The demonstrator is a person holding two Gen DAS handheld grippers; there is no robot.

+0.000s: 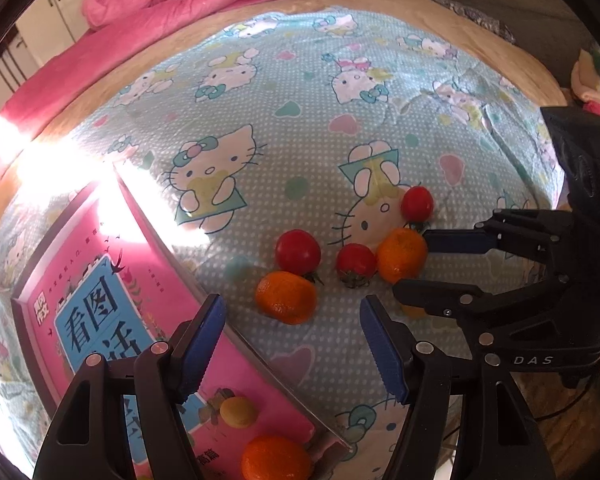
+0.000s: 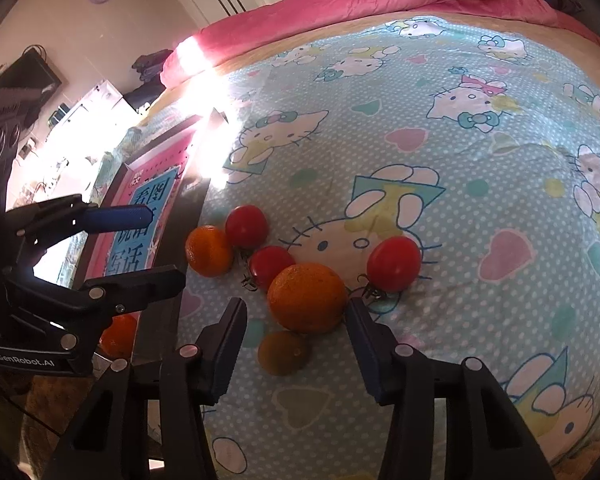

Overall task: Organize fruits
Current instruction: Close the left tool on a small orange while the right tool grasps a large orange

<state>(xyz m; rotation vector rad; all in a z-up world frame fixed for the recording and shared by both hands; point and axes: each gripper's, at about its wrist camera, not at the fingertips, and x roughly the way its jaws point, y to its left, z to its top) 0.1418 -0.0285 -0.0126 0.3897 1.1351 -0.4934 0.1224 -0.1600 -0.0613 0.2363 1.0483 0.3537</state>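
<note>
While an orange and a small yellow fruit already sit on the pink book, sorting looks barely begun: beside the book three tomatoes and several oranges remain, the right gripper gaping astride one orange, the left gripper apart, empty.

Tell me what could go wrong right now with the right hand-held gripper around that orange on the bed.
The right hand-held gripper straddles the big orange, and one finger sits beside a tomato's stem, so closing could nudge or pinch it. Another tomato touches the orange and may roll on the soft bedspread once the orange lifts. The fingers seem to meet the orange low, so it might slip.
</note>
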